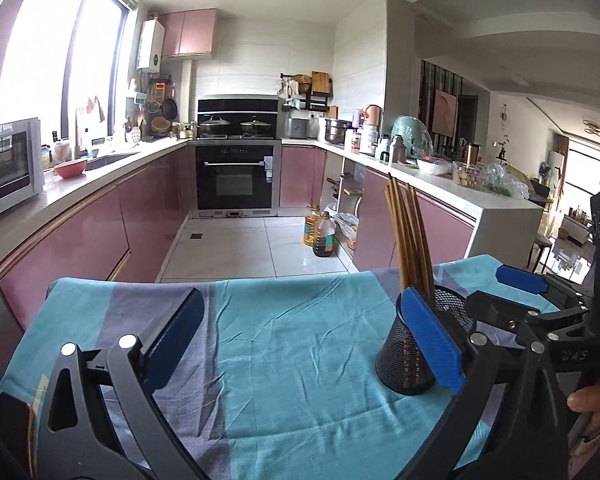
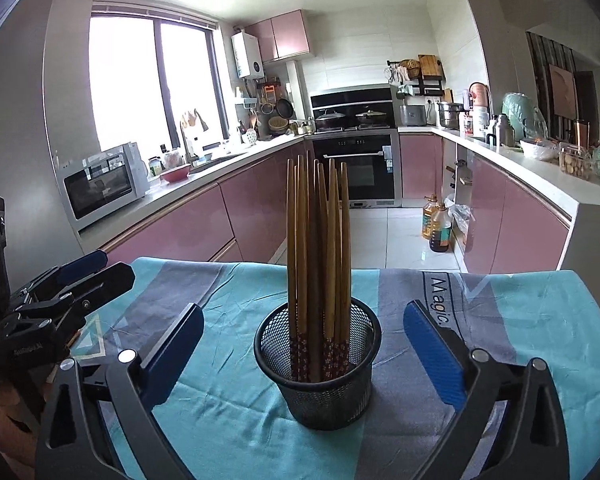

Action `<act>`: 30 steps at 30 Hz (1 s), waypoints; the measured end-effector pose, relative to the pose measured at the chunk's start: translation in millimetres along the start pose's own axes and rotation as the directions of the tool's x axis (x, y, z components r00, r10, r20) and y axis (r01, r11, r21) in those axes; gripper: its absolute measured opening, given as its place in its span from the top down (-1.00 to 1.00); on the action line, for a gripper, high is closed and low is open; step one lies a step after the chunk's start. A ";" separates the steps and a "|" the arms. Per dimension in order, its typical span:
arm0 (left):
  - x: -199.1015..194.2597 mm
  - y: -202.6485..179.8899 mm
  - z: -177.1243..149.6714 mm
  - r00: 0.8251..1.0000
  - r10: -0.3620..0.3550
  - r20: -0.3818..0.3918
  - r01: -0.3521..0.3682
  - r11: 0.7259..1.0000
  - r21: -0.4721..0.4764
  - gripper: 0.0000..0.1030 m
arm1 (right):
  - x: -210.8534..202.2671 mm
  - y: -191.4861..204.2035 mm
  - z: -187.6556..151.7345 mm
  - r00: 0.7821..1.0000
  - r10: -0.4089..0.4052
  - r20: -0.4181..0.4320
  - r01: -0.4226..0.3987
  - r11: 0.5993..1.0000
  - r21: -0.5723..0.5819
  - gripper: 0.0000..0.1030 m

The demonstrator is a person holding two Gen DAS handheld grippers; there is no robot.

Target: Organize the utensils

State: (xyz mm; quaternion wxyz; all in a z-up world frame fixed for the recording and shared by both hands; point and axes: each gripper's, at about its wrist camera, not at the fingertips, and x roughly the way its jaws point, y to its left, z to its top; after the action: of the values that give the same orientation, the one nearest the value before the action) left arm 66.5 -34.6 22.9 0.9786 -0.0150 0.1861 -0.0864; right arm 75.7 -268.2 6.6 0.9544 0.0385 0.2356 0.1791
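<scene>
Currently both of my grippers stand wide open and neither holds anything. On my right wrist view, the right gripper (image 2: pixel 304 352) has its blue pads spread to either side of the black mesh holder (image 2: pixel 318 376); the holder sits between the jaws, but I see clear cloth on both sides, so no contact. The chopsticks (image 2: pixel 318 248) stand upright in the holder as a tight bundle, patterned ends down, plain wooden ends up. The holder rests on the teal and grey tablecloth (image 2: pixel 520 320), roughly mid-table, nearer to me than the far edge.

On my left wrist view, the left gripper (image 1: pixel 304 340) is equally spread over bare cloth (image 1: pixel 300 340). The holder (image 1: pixel 408 356) lies to its right, partly hidden behind the right-hand blue pad (image 1: pixel 432 340); I cannot tell whether that pad touches the mesh. The chopsticks (image 1: pixel 410 240) lean slightly in this view. The right gripper (image 1: pixel 520 292) shows at the right edge, with a person's fingers (image 1: pixel 592 396) on its handle.

The left gripper (image 2: pixel 80 276) appears at the left of my right view, apart from the holder.
</scene>
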 end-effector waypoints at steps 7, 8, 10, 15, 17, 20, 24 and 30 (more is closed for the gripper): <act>-27.5 19.9 -11.5 0.994 0.102 0.039 -0.100 0.994 -0.030 -0.89 | -14.1 13.2 -14.2 0.995 -0.067 0.076 0.068 0.998 -0.014 -0.89; -32.4 22.0 -13.3 0.992 0.116 0.050 -0.115 0.993 -0.031 -0.89 | -16.2 15.8 -16.1 0.993 -0.081 0.089 0.083 0.996 -0.018 -0.89; -39.2 21.6 -14.4 0.990 0.128 0.061 -0.127 0.992 -0.029 -0.89 | -20.5 18.2 -19.4 0.989 -0.100 0.108 0.103 0.994 -0.024 -0.89; -53.9 18.2 -19.0 0.982 0.166 0.088 -0.166 0.986 -0.006 -0.89 | -30.4 24.6 -25.5 0.981 -0.130 0.147 0.135 0.990 -0.026 -0.89; -57.6 18.3 -21.3 0.984 0.160 0.083 -0.159 0.987 -0.015 -0.89 | -34.8 26.5 -27.6 0.976 -0.138 0.166 0.145 0.989 -0.028 -0.89; -63.5 17.2 -22.6 0.981 0.171 0.088 -0.170 0.985 -0.024 -0.89 | -39.4 31.4 -29.1 0.971 -0.155 0.182 0.164 0.986 -0.036 -0.89; -73.0 18.7 -24.9 0.978 0.179 0.102 -0.178 0.984 -0.023 -0.89 | -43.0 36.6 -31.1 0.967 -0.165 0.193 0.177 0.983 -0.046 -0.89; -79.0 17.3 -22.5 0.978 0.174 0.118 -0.173 0.985 -0.024 -0.89 | -49.1 41.5 -33.7 0.964 -0.171 0.204 0.183 0.982 -0.044 -0.89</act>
State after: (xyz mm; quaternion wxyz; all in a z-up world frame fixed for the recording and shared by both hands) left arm -11.3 -3.6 29.6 0.9917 -0.0104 0.1282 0.0016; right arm 6.1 -247.5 4.7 0.9861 0.0050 0.1357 0.0956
